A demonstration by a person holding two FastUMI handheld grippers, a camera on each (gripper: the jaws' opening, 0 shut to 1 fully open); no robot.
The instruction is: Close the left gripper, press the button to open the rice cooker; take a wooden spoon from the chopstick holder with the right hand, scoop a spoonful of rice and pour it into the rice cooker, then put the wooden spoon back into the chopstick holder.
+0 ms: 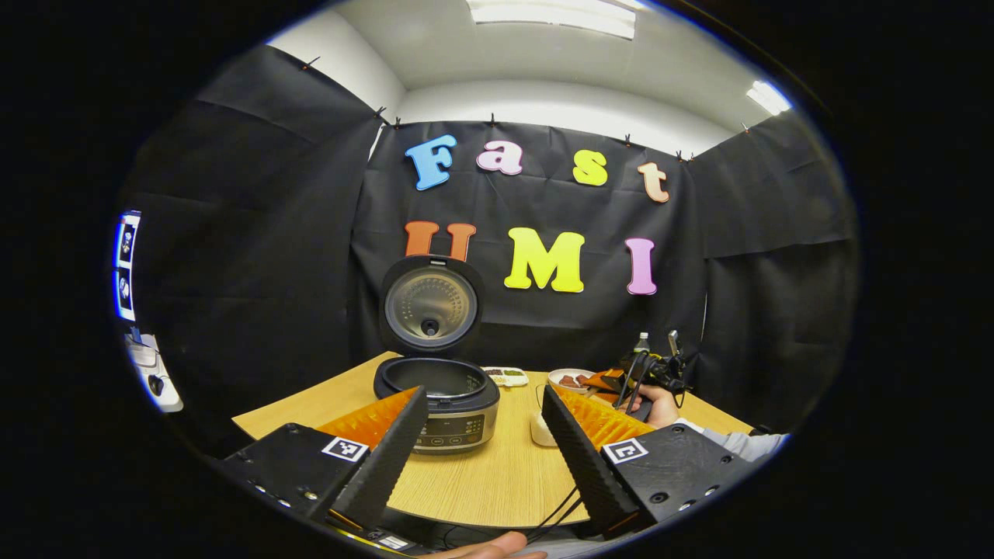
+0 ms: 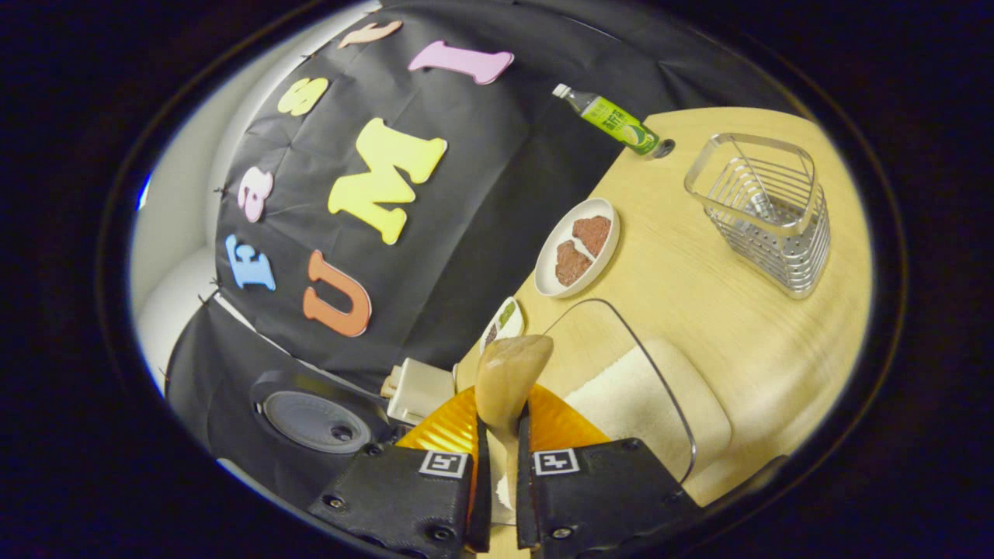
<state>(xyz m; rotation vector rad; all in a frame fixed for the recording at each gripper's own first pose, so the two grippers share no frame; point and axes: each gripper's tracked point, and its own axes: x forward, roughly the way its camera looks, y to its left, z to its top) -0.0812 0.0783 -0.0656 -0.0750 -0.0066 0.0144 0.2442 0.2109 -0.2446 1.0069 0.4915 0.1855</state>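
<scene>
Wooden spoon (image 2: 509, 376) clamped in right jaws | left jaws wide, empty | rice cooker (image 1: 439, 400) open

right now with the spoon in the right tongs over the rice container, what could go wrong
1. The right tongs grip the wooden spoon low on its handle, so it may twist or slip while scooping.
2. The glass rice container sits near the table edge; a hard push could shift it.
3. The rice cooker stands open well to the side, so rice may spill on the way.
</scene>
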